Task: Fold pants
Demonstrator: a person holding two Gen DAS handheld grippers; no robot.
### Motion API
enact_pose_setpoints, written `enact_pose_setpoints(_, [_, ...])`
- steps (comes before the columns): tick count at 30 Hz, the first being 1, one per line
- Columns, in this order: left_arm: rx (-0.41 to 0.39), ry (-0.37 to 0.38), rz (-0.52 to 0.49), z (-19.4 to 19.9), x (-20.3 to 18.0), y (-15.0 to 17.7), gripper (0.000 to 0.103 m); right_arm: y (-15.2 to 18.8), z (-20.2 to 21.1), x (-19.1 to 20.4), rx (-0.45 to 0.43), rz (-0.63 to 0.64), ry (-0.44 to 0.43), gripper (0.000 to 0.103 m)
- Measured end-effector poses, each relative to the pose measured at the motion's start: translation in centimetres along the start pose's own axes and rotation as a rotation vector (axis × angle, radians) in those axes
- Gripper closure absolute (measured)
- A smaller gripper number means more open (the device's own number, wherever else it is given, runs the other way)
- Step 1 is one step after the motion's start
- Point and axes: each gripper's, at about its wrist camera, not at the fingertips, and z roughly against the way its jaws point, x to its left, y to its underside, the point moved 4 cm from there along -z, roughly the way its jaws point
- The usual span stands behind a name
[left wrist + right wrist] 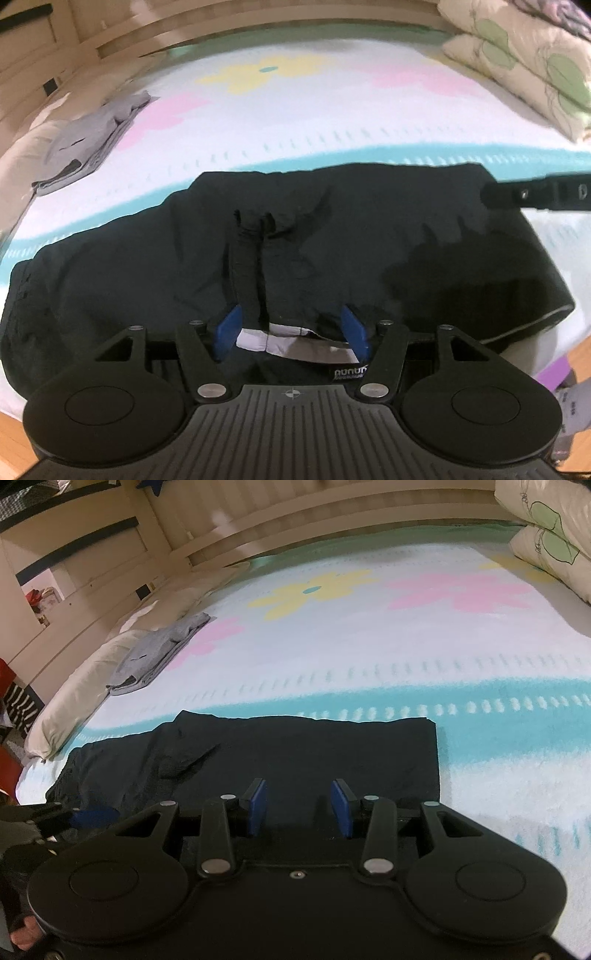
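Note:
Black pants [332, 240] lie folded lengthwise across the near part of the flowered blanket [295, 118]. My left gripper [291, 328] stands open over their waistband, the white inner label [258, 338] lying between the blue pads [229, 326], which do not press on it. In the right wrist view the pants [295, 746] end in a straight edge at the right. My right gripper [299, 805] hovers low over that end, its pads [341, 806] apart with flat black cloth under them. One finger of it [535, 194] shows in the left wrist view.
A folded grey garment [88, 140] [159, 653] lies at the far left of the bed beside a white pillow [74, 686]. Flowered pillows [517, 55] [546, 524] are stacked at the far right. The bed's near edge and wooden floor [580, 354] show at lower right.

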Motion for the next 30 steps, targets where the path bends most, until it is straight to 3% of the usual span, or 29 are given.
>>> enact_pose_setpoints(5, [-0.017,0.016,-0.030,-0.1,-0.6,0.1,0.046,0.0,0.0,-0.1,-0.003,-0.001,-0.004,0.053])
enact_pose_setpoints(12, [0.055,0.022,0.002,-1.4,-0.5,0.6,0.047,0.0,0.1,-0.4,-0.003,-0.005,-0.012,0.053])
enact_pose_setpoints(13, [0.058,0.030,0.018,-1.4,-0.4,0.6,0.057,0.0,0.2,-0.4,-0.003,-0.004,-0.014,0.053])
enact_pose_setpoints(14, [0.059,0.029,0.037,-1.5,-0.3,0.5,0.081,0.0,0.2,-0.4,-0.003,-0.003,-0.014,0.053])
enact_pose_setpoints(17, [0.061,0.025,0.090,-1.4,0.5,0.5,0.082,0.1,0.1,-0.4,0.002,0.001,-0.011,0.053])
enact_pose_setpoints(21, [0.041,-0.036,0.112,-0.3,1.7,0.9,0.082,0.0,0.0,-0.6,0.003,0.002,0.002,0.053])
enact_pose_setpoints(23, [0.048,-0.019,0.137,-0.2,2.3,1.0,0.082,-0.1,-0.1,-0.8,0.000,-0.004,0.022,0.053])
enact_pose_setpoints(30, [0.063,-0.031,0.147,-0.1,2.5,1.2,0.082,0.1,-2.1,-2.1,0.024,0.028,0.187,0.055])
